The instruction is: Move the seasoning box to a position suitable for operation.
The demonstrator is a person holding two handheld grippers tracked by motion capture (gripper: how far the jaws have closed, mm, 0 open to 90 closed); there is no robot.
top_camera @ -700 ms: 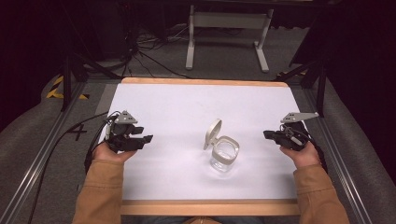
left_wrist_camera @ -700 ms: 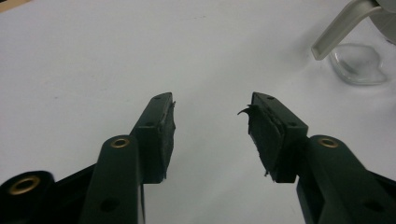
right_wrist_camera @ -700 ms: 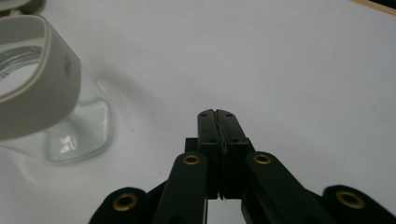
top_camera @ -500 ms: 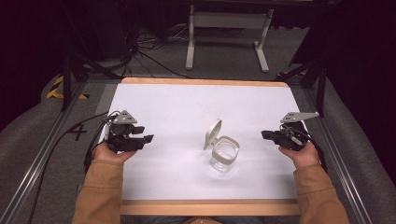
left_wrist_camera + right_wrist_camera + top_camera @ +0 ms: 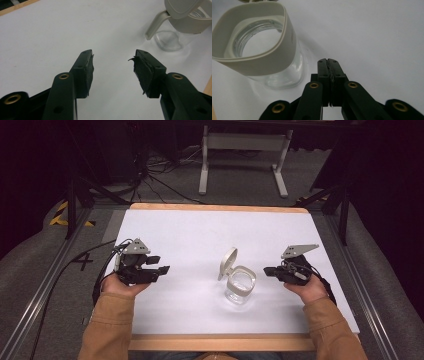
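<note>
A clear glass jar (image 5: 240, 286) with a beige collar and a flipped-up beige lid (image 5: 227, 263) stands on the white table top (image 5: 200, 235), right of centre. My left gripper (image 5: 159, 266) hovers at the table's left side, open, nothing between its jaws, pointing toward the jar. My right gripper (image 5: 267, 270) sits just right of the jar, shut and holding nothing. In the right gripper view the jaws (image 5: 328, 61) meet close beside the jar (image 5: 259, 42) without touching it. The left gripper view has the jar (image 5: 180, 22) at upper right, beyond the open gripper (image 5: 113, 56).
The white top has a wooden edge (image 5: 220, 341) at the front and back. Metal rails (image 5: 45, 285) run along both sides. A white stand (image 5: 245, 150) and cables lie on the floor behind the table.
The right gripper has edged slightly left toward the jar. The left gripper and the jar have stayed in place.
</note>
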